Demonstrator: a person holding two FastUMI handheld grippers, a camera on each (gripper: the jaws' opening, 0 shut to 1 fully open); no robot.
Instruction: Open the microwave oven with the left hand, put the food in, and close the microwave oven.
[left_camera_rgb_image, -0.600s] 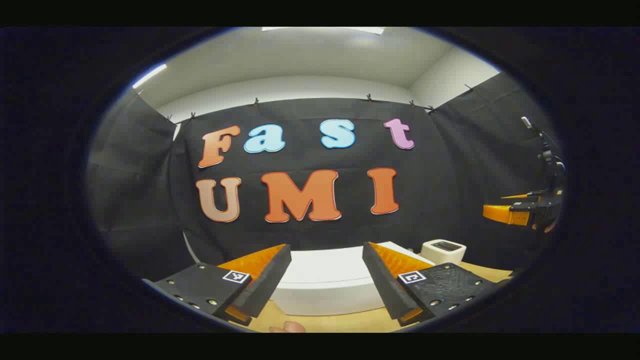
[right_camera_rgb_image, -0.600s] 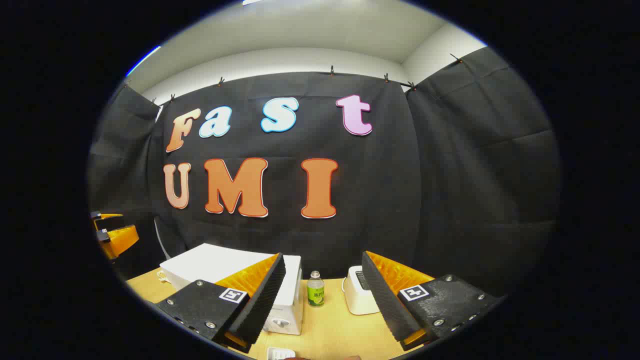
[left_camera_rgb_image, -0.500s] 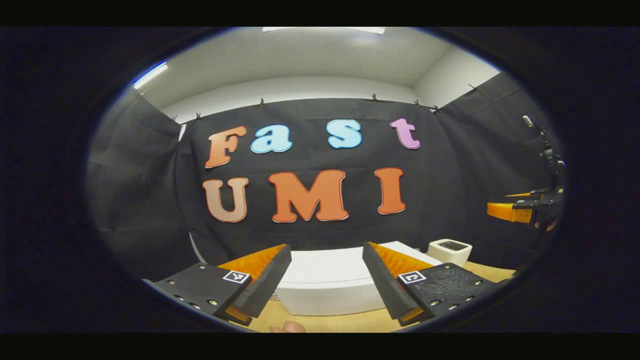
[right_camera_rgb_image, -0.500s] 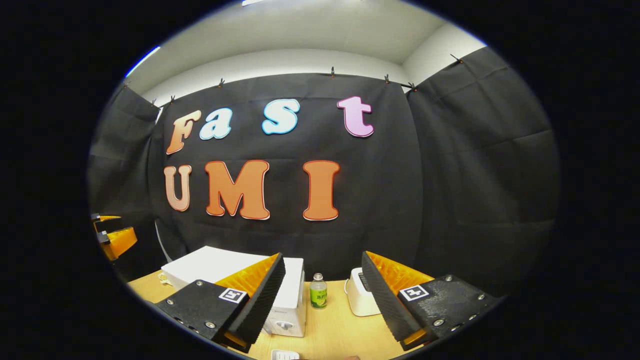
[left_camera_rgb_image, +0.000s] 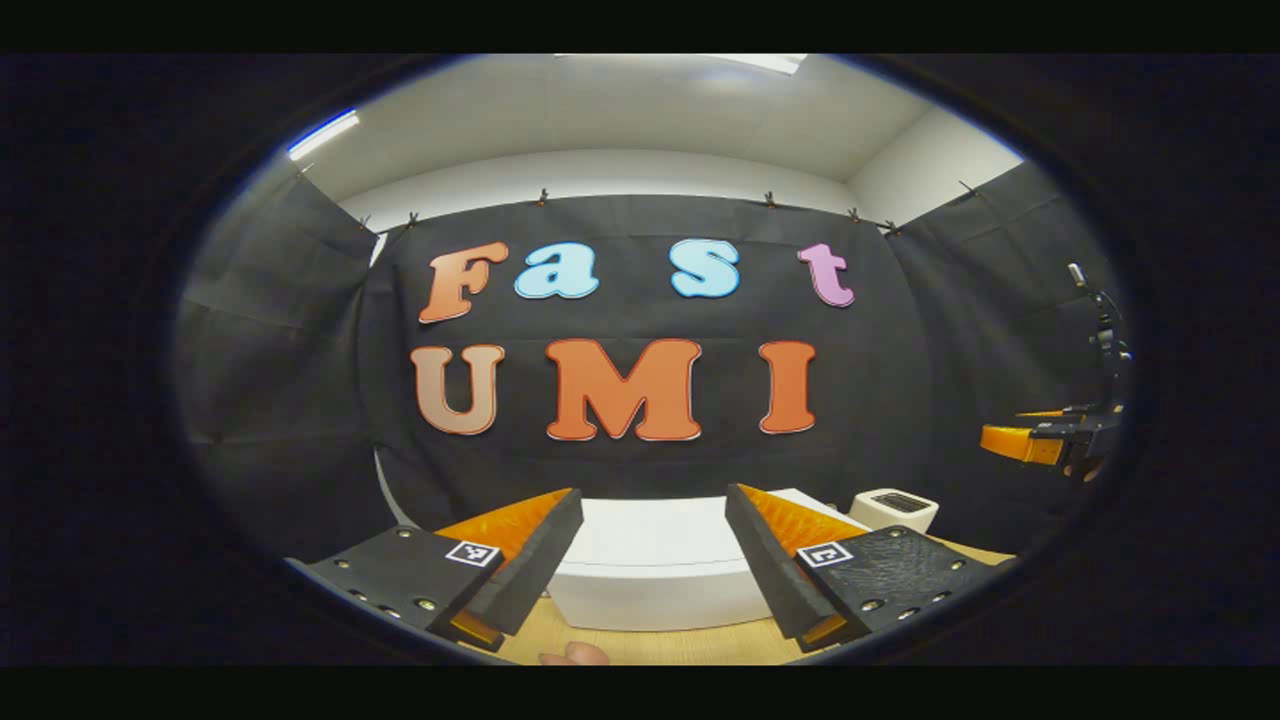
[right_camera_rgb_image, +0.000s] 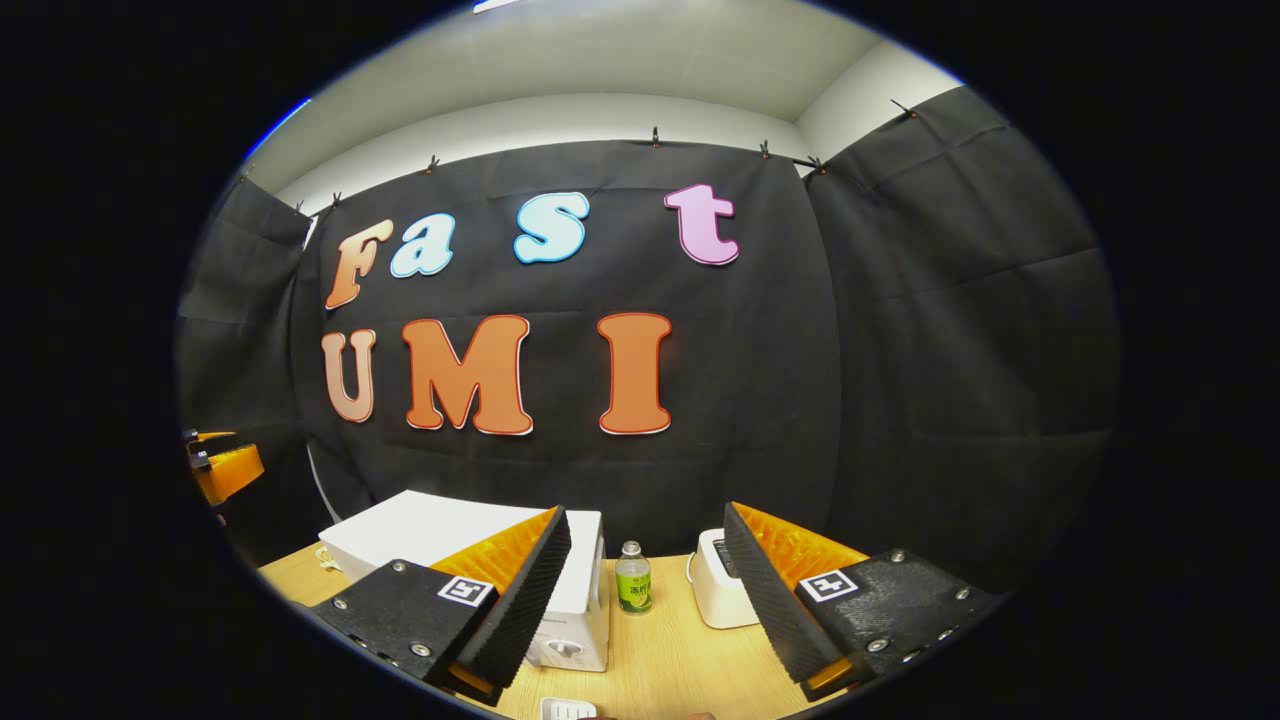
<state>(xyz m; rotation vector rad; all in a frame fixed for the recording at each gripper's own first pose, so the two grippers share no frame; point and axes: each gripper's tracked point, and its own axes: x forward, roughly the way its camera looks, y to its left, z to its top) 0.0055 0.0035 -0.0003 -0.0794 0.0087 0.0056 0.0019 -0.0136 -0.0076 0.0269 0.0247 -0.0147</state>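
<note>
Staged recording booth: black cloth walls (right_camera_rgb_image: 900, 350) clipped up around a wooden table (right_camera_rgb_image: 660, 665) of kitchen appliances

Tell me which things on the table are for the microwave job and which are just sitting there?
For the job:
- white box-shaped microwave oven, door shut
- left gripper, open, facing it
- right gripper, open, holding nothing

Just sitting there:
- small green-labelled clear bottle
- white toaster
- light wooden table they stand on

I can't pick out the food.
</note>
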